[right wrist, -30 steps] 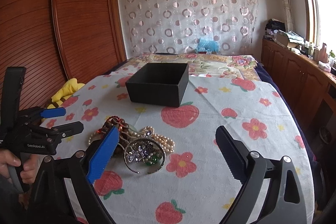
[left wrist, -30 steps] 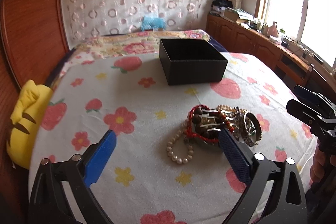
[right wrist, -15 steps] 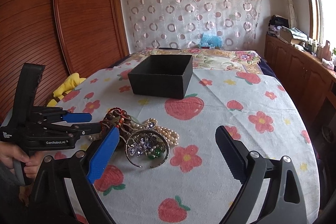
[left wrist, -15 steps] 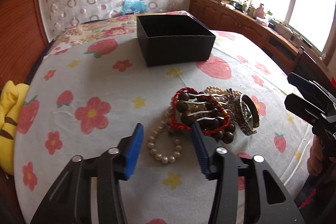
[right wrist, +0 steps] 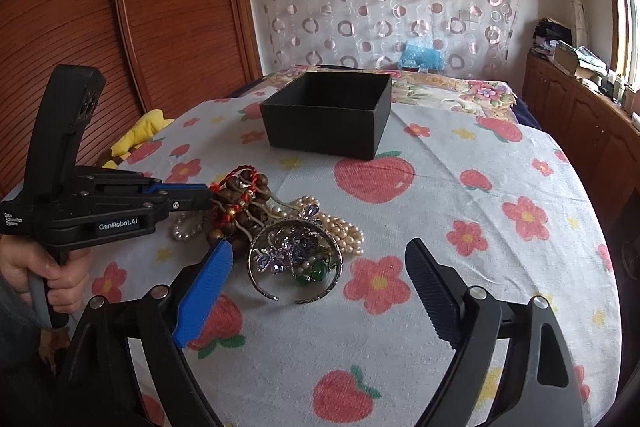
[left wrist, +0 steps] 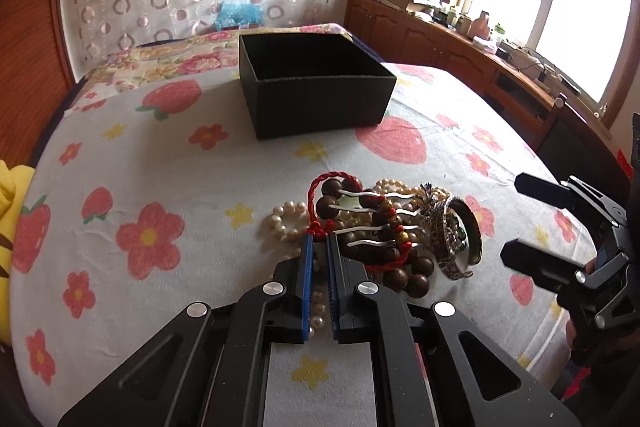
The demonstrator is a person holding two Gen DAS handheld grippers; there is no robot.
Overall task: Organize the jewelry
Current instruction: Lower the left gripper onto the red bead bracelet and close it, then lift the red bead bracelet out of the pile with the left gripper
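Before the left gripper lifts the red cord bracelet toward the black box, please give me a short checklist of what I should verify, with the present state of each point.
1. Left gripper closed on the red cord bracelet: ok, the fingers pinch its knot.
2. Bracelet free of the other pieces: not ok, its wooden beads lie on the pearl strands and beside the silver bangle, so they may drag along.
3. Black box open: ok, no lid on it.
4. Box inside free: cannot tell, the floor is too dark.
5. Right gripper out of the way: ok, open, near the pile but holding nothing.
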